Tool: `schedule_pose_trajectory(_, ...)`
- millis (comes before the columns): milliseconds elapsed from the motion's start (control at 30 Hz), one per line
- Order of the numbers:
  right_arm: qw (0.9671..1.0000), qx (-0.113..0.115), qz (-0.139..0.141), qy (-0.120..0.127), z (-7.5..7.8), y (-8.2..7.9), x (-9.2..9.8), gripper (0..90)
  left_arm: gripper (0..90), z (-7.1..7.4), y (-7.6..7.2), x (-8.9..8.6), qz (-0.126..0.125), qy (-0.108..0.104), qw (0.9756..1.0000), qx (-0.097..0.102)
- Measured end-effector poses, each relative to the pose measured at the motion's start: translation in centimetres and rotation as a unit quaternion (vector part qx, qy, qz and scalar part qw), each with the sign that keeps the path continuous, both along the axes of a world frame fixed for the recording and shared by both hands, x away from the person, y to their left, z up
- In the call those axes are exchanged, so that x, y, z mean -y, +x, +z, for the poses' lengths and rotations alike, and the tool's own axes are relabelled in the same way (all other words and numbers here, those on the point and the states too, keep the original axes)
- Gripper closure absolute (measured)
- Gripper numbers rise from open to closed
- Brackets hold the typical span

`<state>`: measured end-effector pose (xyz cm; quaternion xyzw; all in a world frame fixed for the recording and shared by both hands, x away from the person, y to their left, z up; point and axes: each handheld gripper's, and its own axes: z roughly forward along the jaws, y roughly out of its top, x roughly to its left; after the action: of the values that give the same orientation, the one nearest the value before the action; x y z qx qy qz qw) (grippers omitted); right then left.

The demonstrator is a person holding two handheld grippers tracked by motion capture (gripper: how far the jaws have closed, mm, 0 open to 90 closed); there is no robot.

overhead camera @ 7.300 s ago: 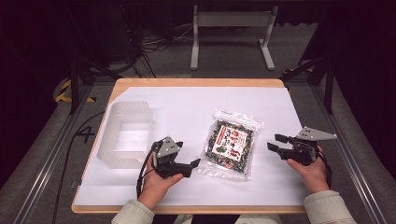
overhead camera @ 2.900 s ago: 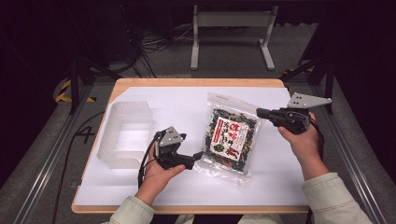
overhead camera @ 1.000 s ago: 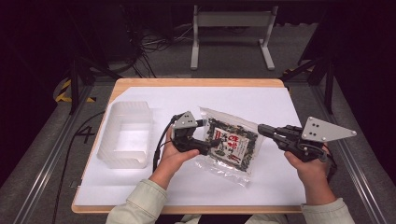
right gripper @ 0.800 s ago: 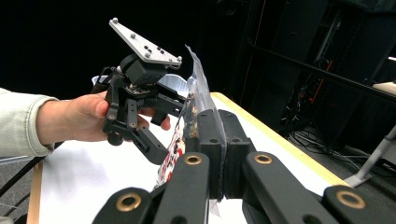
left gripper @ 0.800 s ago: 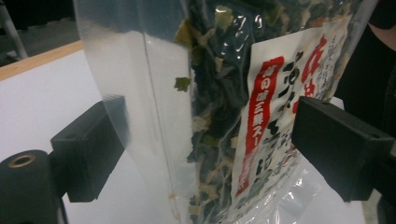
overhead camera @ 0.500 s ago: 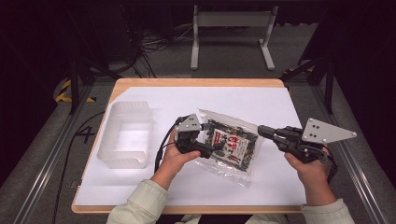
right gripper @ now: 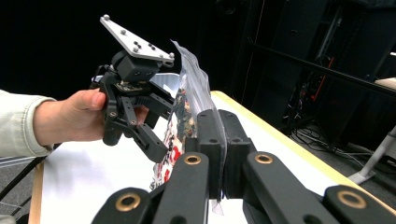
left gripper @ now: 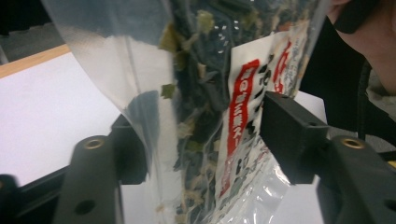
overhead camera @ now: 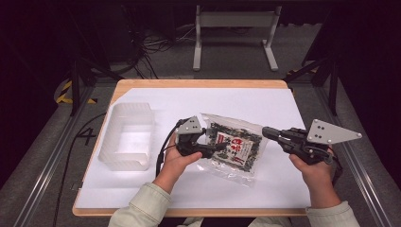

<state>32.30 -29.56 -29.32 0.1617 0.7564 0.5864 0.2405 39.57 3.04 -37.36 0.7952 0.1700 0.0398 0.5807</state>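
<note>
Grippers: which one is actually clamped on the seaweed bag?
The right gripper: its jaws are pressed shut on the seaweed bag edge. The left gripper has just been closing, with the bag between its jaws, the pads not yet visibly pressing.

There is one bench (overhead camera: 142, 198), covered by one white sheet (overhead camera: 283, 109). On it stands one clear plastic tub (overhead camera: 126, 136). There is one clear bag of dried greens (overhead camera: 234, 146) with one red-and-white label. Two tools are in use, the left tool (overhead camera: 218, 147) and the right tool (overhead camera: 265, 133), one in each of two hands. Each tool has two black jaws. One grey three-cornered plate sits on top of each tool, two in all.
</note>
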Motion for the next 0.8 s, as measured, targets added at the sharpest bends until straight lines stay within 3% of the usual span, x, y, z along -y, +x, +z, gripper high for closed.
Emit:
schedule_pose_trajectory(133, 1.0000, -0.002, -0.002, -0.001, -0.1, 0.1, 0.1, 89.3, 44.8, -0.1, 0.3, -0.2, -0.015, -0.015, 0.9995, -0.022)
schedule_pose_trajectory(367, 0.9997, -0.005, -0.023, -0.003, -0.4, 0.4, 0.8, 87.7, 60.3, 0.0, -0.2, -0.4, -0.027, -0.019, 0.9993, -0.019)
schedule_pose_trajectory(467, 0.9996, -0.011, -0.028, -0.001, -0.6, 0.7, 1.2, 87.4, 63.1, -0.1, -0.7, -0.3, -0.029, -0.024, 0.9993, -0.004)
schedule_pose_trajectory(700, 0.9993, -0.011, -0.037, 0.000, -0.7, 0.9, 1.6, 85.0, 69.4, 0.1, -1.2, -0.4, -0.052, -0.029, 0.9982, 0.000)
schedule_pose_trajectory(800, 0.9991, -0.011, -0.040, 0.003, -0.7, 1.0, 1.9, 82.9, 72.3, 0.4, -1.8, -0.3, -0.058, -0.024, 0.9979, 0.016)
